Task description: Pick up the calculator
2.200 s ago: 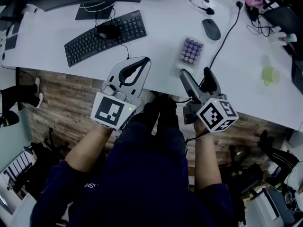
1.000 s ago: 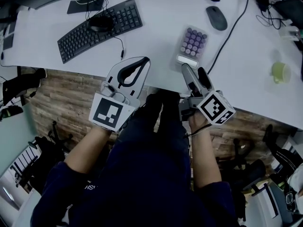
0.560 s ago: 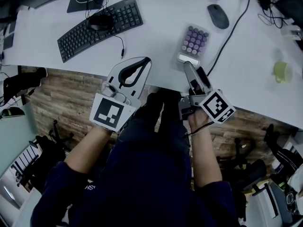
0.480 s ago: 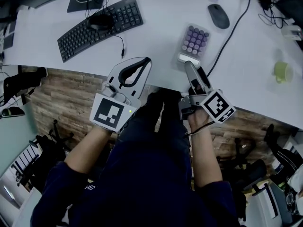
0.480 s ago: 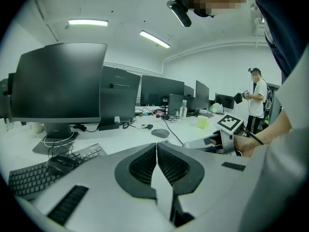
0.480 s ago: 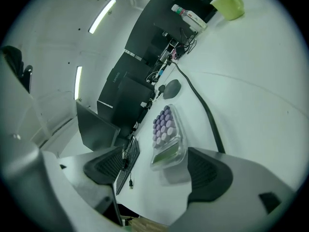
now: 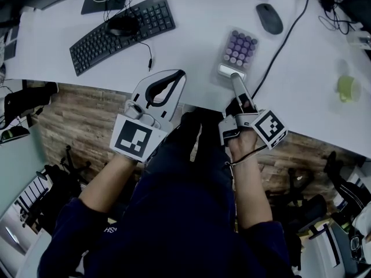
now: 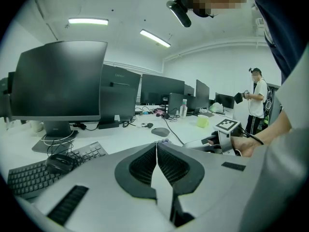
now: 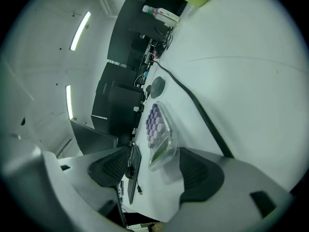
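Right tool [image 7: 236, 84] at the calculator [image 7: 237, 51]
Head view: it is seen at one o'clock on the counter [image 7: 191, 39]. Left gripper view: the left tool [image 8: 156, 146] is shut, empty. Right gripper view: the jaws, just closing, are held apart astride its near end.

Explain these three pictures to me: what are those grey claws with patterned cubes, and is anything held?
There is no robot: a person holds a two-jaw gripper in each hand. The top-down picture comes from a camera on the person's head; the other two come from cameras riding on the grippers, looking along their jaws. On the white desk lie a keyboard with a mouse on it, a second mouse, a black cable, a green cup and a calculator with purple keys. The left gripper is shut and empty. The right gripper has its jaws either side of the calculator's near end; they have just been closing but do not seem to press it yet, so nothing is held.
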The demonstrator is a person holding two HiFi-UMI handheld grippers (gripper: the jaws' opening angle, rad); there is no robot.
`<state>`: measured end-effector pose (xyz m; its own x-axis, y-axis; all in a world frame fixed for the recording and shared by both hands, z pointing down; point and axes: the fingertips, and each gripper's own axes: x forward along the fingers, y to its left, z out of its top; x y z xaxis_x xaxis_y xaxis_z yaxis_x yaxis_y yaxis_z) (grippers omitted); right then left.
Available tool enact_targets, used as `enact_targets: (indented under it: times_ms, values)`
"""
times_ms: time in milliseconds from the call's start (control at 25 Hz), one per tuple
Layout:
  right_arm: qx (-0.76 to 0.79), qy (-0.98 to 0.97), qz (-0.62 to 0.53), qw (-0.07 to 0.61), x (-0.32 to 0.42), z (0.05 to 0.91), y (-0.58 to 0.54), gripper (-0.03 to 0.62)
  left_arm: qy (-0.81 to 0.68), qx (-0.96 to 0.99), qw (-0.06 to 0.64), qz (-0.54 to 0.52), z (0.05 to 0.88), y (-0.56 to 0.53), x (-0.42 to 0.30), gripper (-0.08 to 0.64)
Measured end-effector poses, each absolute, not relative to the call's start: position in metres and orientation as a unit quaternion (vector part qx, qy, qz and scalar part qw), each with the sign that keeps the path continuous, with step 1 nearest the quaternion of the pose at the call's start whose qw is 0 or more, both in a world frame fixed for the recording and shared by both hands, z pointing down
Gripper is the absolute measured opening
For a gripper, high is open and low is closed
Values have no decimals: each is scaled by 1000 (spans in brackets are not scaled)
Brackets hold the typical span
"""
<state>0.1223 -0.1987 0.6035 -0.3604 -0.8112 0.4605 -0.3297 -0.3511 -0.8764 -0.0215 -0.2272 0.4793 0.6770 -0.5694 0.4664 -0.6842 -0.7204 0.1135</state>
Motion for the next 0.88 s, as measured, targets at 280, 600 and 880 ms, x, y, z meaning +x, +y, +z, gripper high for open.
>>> enact_targets:
  times_ms: [280,600,880]
  values:
    - [-527,514,-640,219,124,610,-198,267,-346,904,143,208,483,-228,-22,32]
    - [-528,487,-653,241,130,616,-198,204,-343,904,147,208,488,-230,-18,32]
    - [-539,458,-663,244,134,623,-197,140,-342,903,153,208,492,-236,-16,32]
